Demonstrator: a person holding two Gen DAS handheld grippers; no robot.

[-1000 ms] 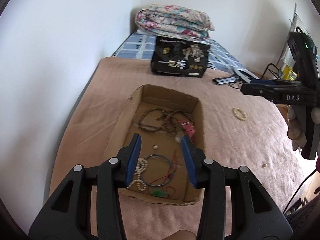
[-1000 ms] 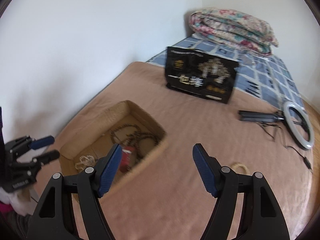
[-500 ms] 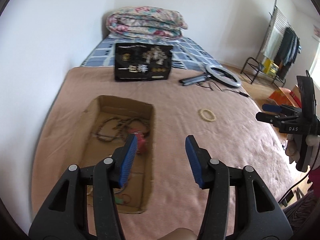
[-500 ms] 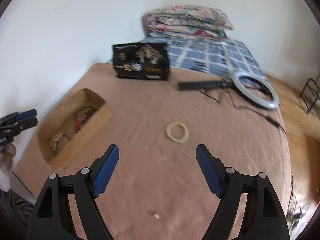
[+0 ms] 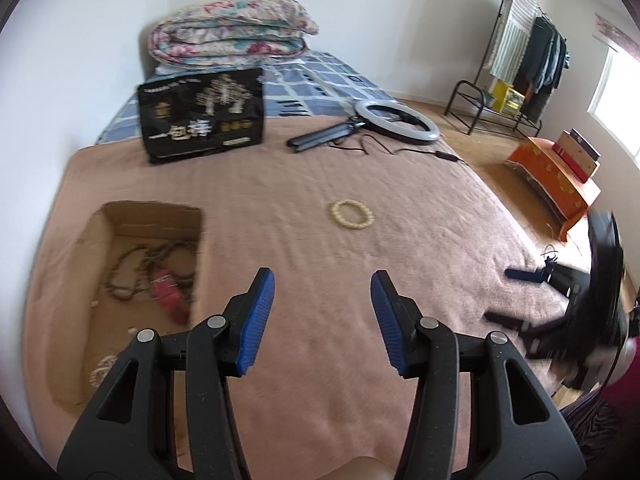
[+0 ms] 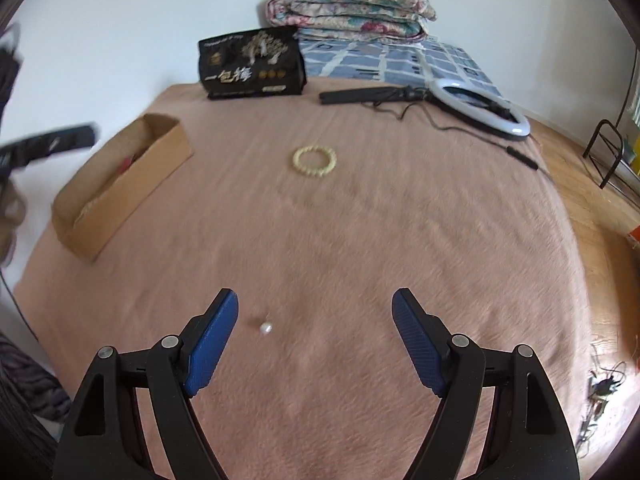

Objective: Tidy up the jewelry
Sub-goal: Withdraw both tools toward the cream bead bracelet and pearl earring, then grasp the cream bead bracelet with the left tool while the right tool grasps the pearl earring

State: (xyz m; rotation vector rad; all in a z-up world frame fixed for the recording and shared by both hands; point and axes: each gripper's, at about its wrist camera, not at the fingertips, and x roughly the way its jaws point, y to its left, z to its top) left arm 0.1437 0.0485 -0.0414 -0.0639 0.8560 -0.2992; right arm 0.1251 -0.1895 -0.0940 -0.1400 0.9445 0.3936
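A cream bead bracelet (image 5: 352,214) (image 6: 314,161) lies on the pink blanket mid-bed. A small pearl (image 6: 266,327) lies on the blanket just ahead of my right gripper (image 6: 316,312), nearer its left finger. The cardboard box (image 5: 120,224) (image 6: 120,184) at the left holds brown bead necklaces (image 5: 132,268), a red item and a cream bracelet. My left gripper (image 5: 322,292) is open and empty above the blanket, right of the box. My right gripper is open and empty; it also shows blurred in the left wrist view (image 5: 520,300).
A black printed bag (image 5: 202,116) (image 6: 252,64) stands at the blanket's far edge. A ring light with a folded stand and cable (image 5: 396,122) (image 6: 476,108) lies at the back right. A folded floral quilt (image 5: 230,36) lies behind. The bed's edge drops to a wooden floor on the right.
My left gripper has swung right, away from above the box. My right gripper has moved down and forward, so the pearl now lies just ahead of its fingers.
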